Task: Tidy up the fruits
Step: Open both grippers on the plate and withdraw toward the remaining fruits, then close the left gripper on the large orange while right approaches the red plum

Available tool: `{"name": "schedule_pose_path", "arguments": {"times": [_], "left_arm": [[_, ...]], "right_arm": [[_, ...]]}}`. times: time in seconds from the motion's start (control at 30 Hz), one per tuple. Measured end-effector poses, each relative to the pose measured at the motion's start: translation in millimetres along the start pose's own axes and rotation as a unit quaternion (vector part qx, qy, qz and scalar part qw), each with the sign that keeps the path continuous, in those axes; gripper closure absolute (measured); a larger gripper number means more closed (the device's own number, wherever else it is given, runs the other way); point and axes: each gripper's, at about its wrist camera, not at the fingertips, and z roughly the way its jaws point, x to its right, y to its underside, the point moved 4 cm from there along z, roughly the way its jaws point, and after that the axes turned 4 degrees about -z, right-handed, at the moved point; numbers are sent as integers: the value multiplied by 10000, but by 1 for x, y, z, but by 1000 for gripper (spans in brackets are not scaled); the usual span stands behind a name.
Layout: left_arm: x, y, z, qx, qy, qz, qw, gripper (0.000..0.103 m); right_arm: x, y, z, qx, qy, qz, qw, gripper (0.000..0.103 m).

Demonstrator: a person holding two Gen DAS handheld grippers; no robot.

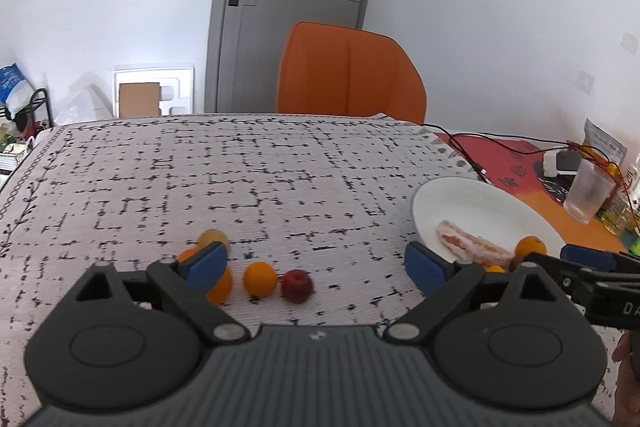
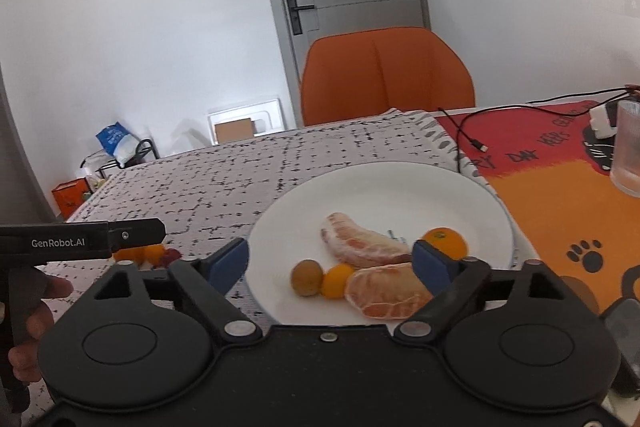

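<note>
2 grippers, left gripper (image 1: 316, 265) jaws wide, empty, right gripper (image 2: 330, 261) likewise

Bright, even daylight; soft blur, strong fisheye bending at edges.

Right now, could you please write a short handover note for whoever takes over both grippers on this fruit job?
Left gripper: open, holding nothing, over the patterned tablecloth.
Right gripper: open, holding nothing, over the white plate.
Done: the plate holds two peeled citrus pieces, two small oranges and a small brown fruit.
Left: on the cloth, several small orange fruits and a dark red fruit are not yet on the plate.
</note>
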Motion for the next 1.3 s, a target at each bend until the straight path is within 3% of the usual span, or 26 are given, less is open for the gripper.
{"name": "schedule_pose_path", "arguments": {"times": [0.2, 0.83, 1.1, 1.3], "left_arm": [[-16, 0, -5, 35, -113, -97, 9999, 7], [-57, 5, -17, 102, -429, -328, 9985, 8], [-69, 7, -7, 79, -431, -440, 9981, 10], [-71, 9, 6, -6, -339, -486, 9982, 19]], "right_arm": [[-11, -1, 5, 26, -148, -44, 9999, 2], [-51, -5, 19, -11, -723, -268, 9970, 3], [-65, -6, 27, -123, -893, -424, 9950, 11], [-70, -9, 34, -206, -870, -494, 9948, 19]]}}
